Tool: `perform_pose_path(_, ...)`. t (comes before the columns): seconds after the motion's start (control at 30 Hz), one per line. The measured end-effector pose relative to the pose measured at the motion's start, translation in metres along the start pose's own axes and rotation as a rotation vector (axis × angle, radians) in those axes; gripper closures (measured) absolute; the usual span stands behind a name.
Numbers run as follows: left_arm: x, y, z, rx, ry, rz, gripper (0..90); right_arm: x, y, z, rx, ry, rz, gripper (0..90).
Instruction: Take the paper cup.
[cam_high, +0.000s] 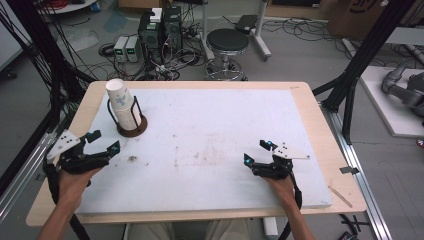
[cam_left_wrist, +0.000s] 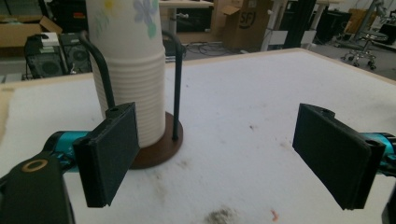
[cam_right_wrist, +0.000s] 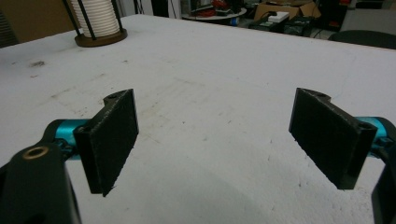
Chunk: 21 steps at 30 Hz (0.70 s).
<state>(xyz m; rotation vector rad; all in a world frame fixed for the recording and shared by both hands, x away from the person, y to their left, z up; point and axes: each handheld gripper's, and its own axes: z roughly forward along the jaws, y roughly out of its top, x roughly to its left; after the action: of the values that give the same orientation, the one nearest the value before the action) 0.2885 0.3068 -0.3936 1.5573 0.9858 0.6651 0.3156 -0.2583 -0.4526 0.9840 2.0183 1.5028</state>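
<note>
One stack of white ribbed paper cups (cam_high: 121, 102) standing in one round brown wire-framed holder (cam_high: 132, 128) at the white table's (cam_high: 215, 130) far left. Two grippers: left gripper (cam_high: 102, 141) near it, jaws spread, empty; right gripper (cam_high: 257, 152) well apart, likewise wide and empty.

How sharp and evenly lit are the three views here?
High view: soft, even light, the cup stack readable. Left gripper view: the stack sharp, its top cropped, near jaws slightly soft. Right gripper view: the white table cover bright, nearly washed out.
</note>
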Motion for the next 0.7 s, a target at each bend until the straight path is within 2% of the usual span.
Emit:
perform_pose_path(0.17,0.006,0.03,0.0,0.006,0.013,0.049,14.8,0.0,0.0,0.0,0.001,0.001,0.002,16.0)
perform_pose_path(0.3,0.012,0.05,0.003,0.021,0.023,0.04,14.8,0.0,0.0,0.0,0.0,0.001,-0.001,16.0)
perform_pose_path(0.47,0.016,0.07,0.008,0.036,0.022,0.06,14.7,0.0,0.0,0.0,0.001,0.001,0.0,16.0)
perform_pose_path(0.7,0.023,0.097,0.023,0.098,0.036,0.043,14.9,0.0,0.0,0.0,0.001,0.0,-0.003,16.0)
